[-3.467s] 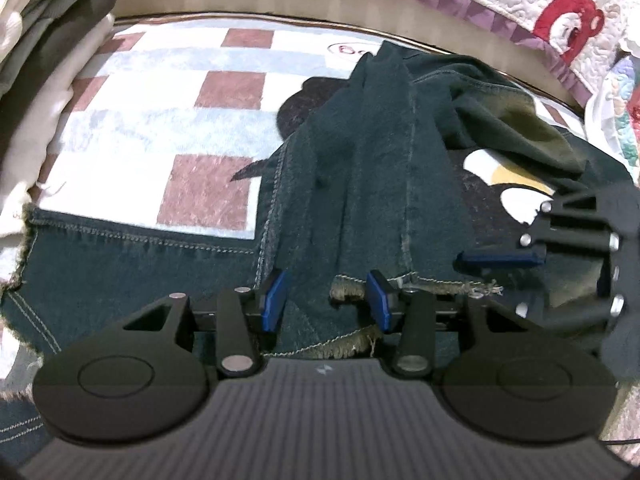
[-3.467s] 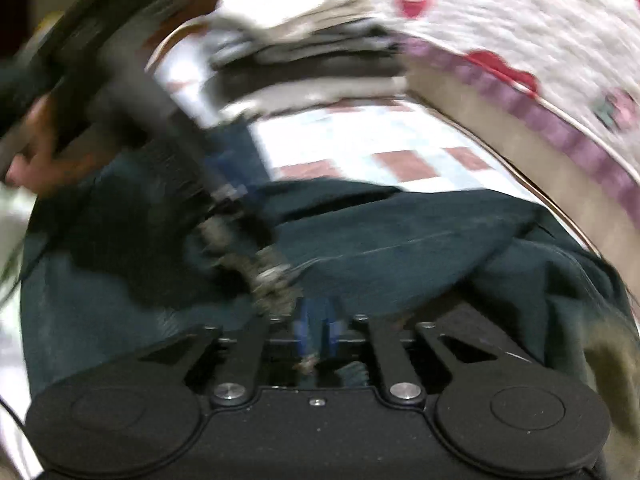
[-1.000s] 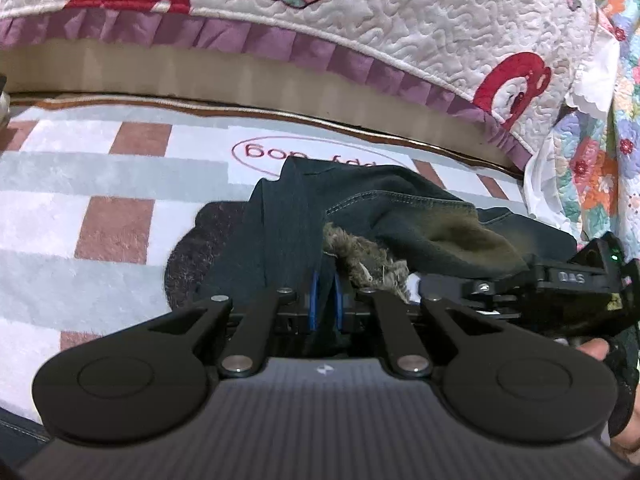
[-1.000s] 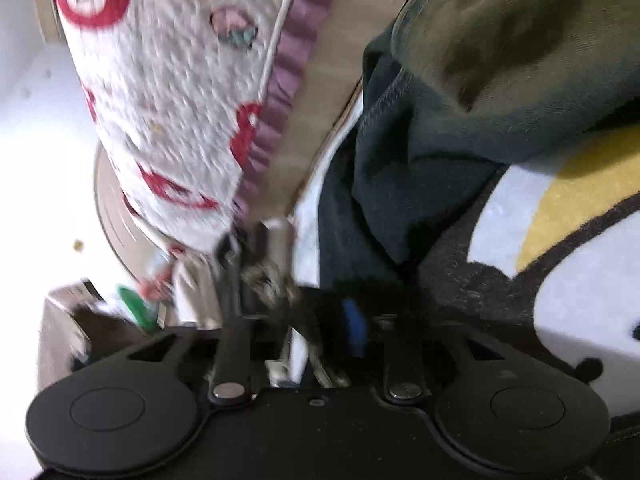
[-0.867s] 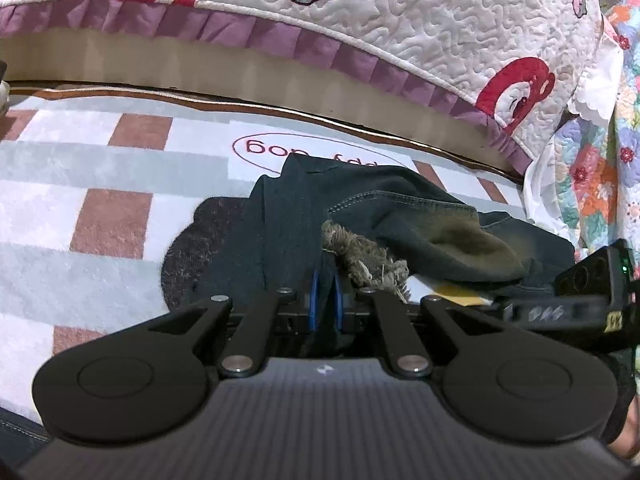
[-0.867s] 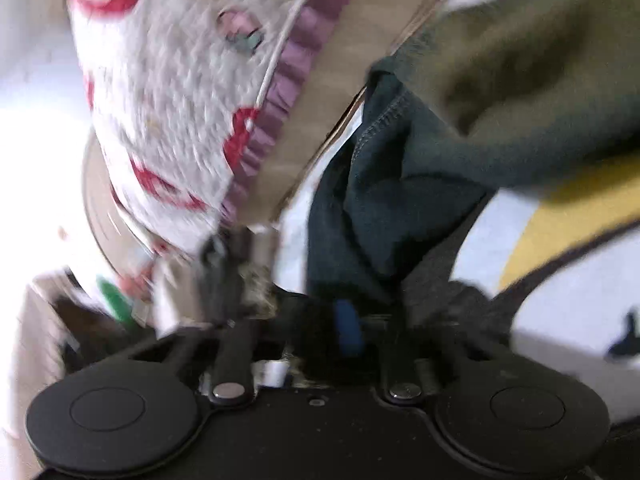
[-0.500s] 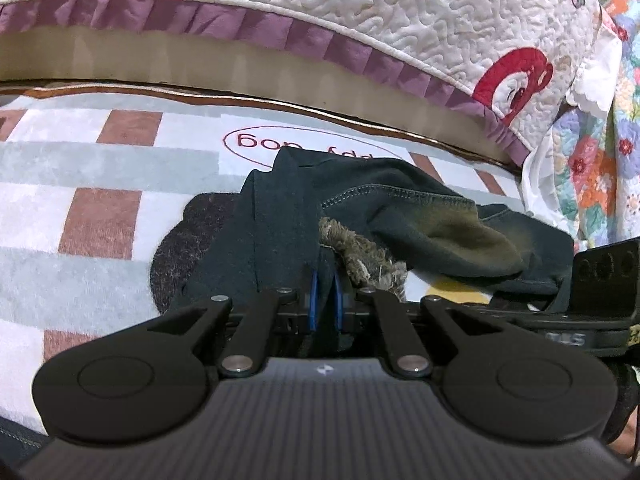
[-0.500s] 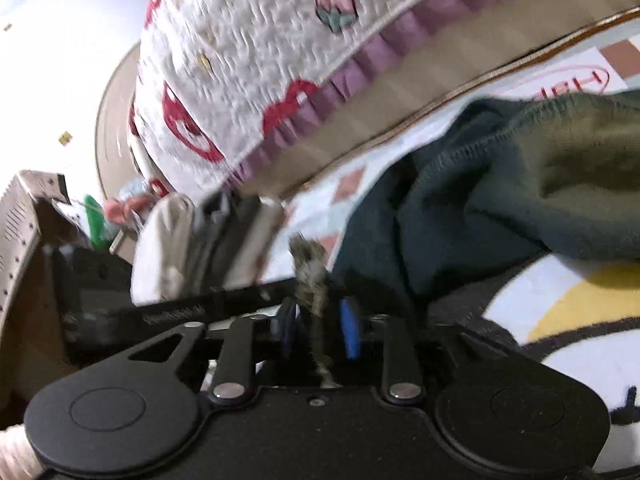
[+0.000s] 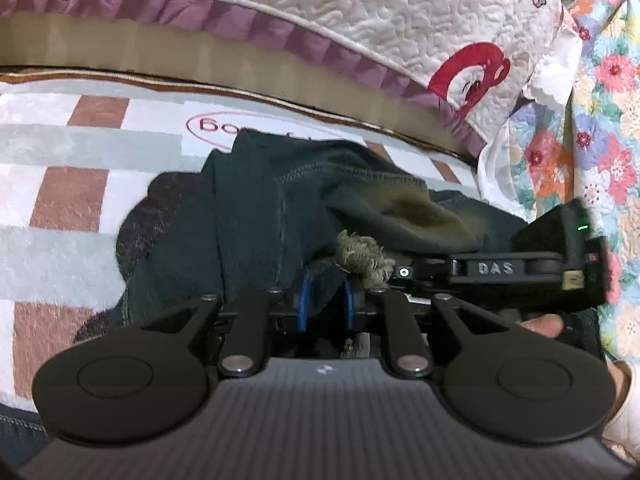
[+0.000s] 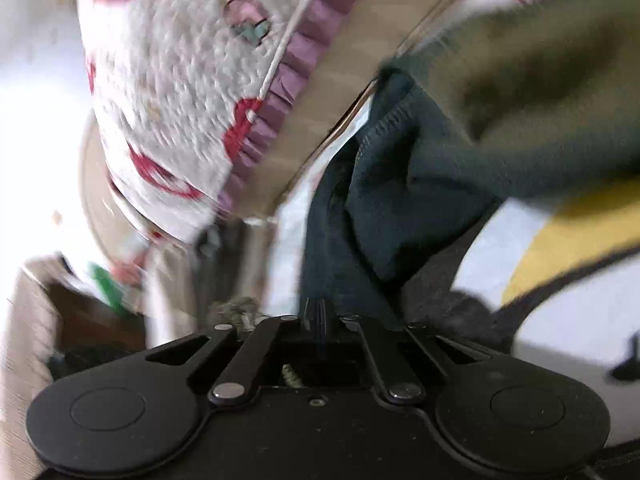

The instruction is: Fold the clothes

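Between the left gripper's just-opened jaws lay the jeans, stretching ahead; the right gripper, alongside, pinched their hem.

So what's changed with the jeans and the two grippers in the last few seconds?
The dark jeans, spread flat before, are now folded over. The left gripper has just been opening, denim still between its pads. The right gripper has just closed on the frayed hem. The checked rug is unchanged.
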Tool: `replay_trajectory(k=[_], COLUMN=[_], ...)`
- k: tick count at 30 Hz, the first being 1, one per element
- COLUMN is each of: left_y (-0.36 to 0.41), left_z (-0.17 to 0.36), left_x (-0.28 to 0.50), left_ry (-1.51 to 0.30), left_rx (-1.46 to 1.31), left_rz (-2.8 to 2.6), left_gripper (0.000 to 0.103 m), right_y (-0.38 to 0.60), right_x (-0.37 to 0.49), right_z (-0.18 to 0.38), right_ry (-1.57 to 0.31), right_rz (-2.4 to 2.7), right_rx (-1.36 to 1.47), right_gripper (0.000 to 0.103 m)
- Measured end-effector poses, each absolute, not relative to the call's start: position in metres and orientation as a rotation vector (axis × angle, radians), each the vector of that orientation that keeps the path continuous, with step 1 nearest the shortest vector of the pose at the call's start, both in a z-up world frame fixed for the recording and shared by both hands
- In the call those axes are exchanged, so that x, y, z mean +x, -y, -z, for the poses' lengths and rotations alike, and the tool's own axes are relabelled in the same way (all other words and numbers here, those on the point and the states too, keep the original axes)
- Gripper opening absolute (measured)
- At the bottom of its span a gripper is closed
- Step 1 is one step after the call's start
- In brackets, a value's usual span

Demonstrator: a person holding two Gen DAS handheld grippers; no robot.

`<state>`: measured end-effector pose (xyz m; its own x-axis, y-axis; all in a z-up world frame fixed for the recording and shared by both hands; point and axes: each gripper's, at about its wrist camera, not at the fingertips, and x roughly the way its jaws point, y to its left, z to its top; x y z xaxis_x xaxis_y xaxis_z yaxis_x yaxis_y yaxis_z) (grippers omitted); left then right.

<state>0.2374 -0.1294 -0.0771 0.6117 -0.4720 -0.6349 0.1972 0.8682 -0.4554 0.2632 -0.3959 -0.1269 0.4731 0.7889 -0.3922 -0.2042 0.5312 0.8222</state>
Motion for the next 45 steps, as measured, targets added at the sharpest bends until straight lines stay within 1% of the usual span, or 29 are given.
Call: replay_trajectory(k=[1,2,3,4,5,6,8,9,10,11,12,13,15,19,21,23,25,26,27,29,31,32,35,36,37,42,43,44,45], left_y=[0.13,0.13,0.129,0.129,0.129,0.129,0.128,0.128,0.129,0.13,0.132,0.134,0.137,0.141,0.149,0.157,0.159,0.156,0.149,0.134,0.124,0.119,0.114,0.113,0.11,0.073,0.066,0.06,0.055], left_z=[0.078,0.079,0.08,0.081,0.081,0.081,0.08,0.08,0.079,0.078,0.076,0.072,0.066,0.063,0.069,0.075,0.081,0.082,0.078,0.068,0.055,0.049,0.033,0.029,0.024,0.006,0.004,0.004,0.004], left_x=[0.239,0.241,0.243,0.245,0.247,0.249,0.251,0.251,0.249,0.247,0.241,0.234,0.217,0.186,0.179,0.173,0.179,0.183,0.186,0.19,0.187,0.185,0.173,0.169,0.164,0.153,0.151,0.149,0.147], left_ry=[-0.838,-0.848,-0.853,-0.859,-0.867,-0.873,-0.886,-0.893,-0.901,-0.908,-0.915,-0.919,-0.922,-0.983,-0.988,-0.99,-0.996,-1.001,-0.979,-0.932,-0.877,-0.852,-0.772,-0.744,-0.717,-0.663,-0.663,-0.662,-0.657], left_rx=[-0.365,-0.369,-0.367,-0.364,-0.357,-0.354,-0.348,-0.343,-0.33,-0.315,-0.284,-0.241,-0.157,-0.047,0.039,0.125,0.167,0.161,0.112,0.019,-0.029,-0.049,-0.012,0.01,0.016,-0.137,-0.171,-0.203,-0.227], left_rz=[0.387,0.38,0.377,0.374,0.371,0.374,0.381,0.39,0.4,0.41,0.421,0.432,0.47,0.531,0.509,0.479,0.374,0.321,0.279,0.196,0.135,0.108,0.028,0.0,-0.024,-0.108,-0.112,-0.116,-0.118], left_gripper=[0.017,0.017,0.017,0.017,0.017,0.017,0.017,0.017,0.017,0.017,0.021,0.034,0.05,0.059,0.06,0.056,0.002,0.001,0.001,0.001,0.001,0.001,0.001,0.001,0.001,0.001,0.001,0.001,0.001], right_y=[0.394,0.394,0.393,0.394,0.394,0.394,0.387,0.383,0.38,0.375,0.371,0.369,0.373,0.384,0.385,0.383,0.384,0.386,0.39,0.394,0.39,0.386,0.374,0.37,0.366,0.349,0.348,0.348,0.349], right_x=[0.259,0.254,0.249,0.244,0.241,0.238,0.24,0.243,0.247,0.251,0.254,0.255,0.256,0.255,0.257,0.259,0.262,0.263,0.265,0.265,0.263,0.262,0.26,0.259,0.258,0.246,0.245,0.245,0.246], right_z=[0.118,0.11,0.102,0.095,0.091,0.087,0.085,0.09,0.096,0.101,0.105,0.107,0.11,0.111,0.113,0.114,0.118,0.12,0.123,0.125,0.122,0.121,0.12,0.119,0.117,0.109,0.108,0.106,0.105], right_ry=[-0.854,-0.839,-0.824,-0.813,-0.809,-0.809,-0.807,-0.825,-0.844,-0.853,-0.85,-0.844,-0.839,-0.846,-0.855,-0.865,-0.883,-0.897,-0.908,-0.907,-0.892,-0.889,-0.907,-0.903,-0.895,-0.826,-0.796,-0.764,-0.743], right_rz=[-0.695,-0.701,-0.707,-0.723,-0.735,-0.743,-0.738,-0.729,-0.73,-0.737,-0.734,-0.727,-0.714,-0.709,-0.709,-0.713,-0.711,-0.702,-0.694,-0.69,-0.704,-0.711,-0.774,-0.791,-0.807,-0.82,-0.796,-0.77,-0.755], right_rx=[0.732,0.699,0.665,0.648,0.616,0.575,0.495,0.471,0.45,0.428,0.399,0.375,0.389,0.436,0.459,0.484,0.524,0.557,0.593,0.627,0.581,0.546,0.523,0.509,0.489,0.309,0.297,0.295,0.327], right_gripper=[0.008,0.013,0.022,0.028,0.041,0.043,0.043,0.04,0.023,0.011,0.005,0.005,0.005,0.005,0.005,0.005,0.006,0.007,0.013,0.015,0.031,0.034,0.038,0.043,0.045,0.046,0.037,0.032,0.03])
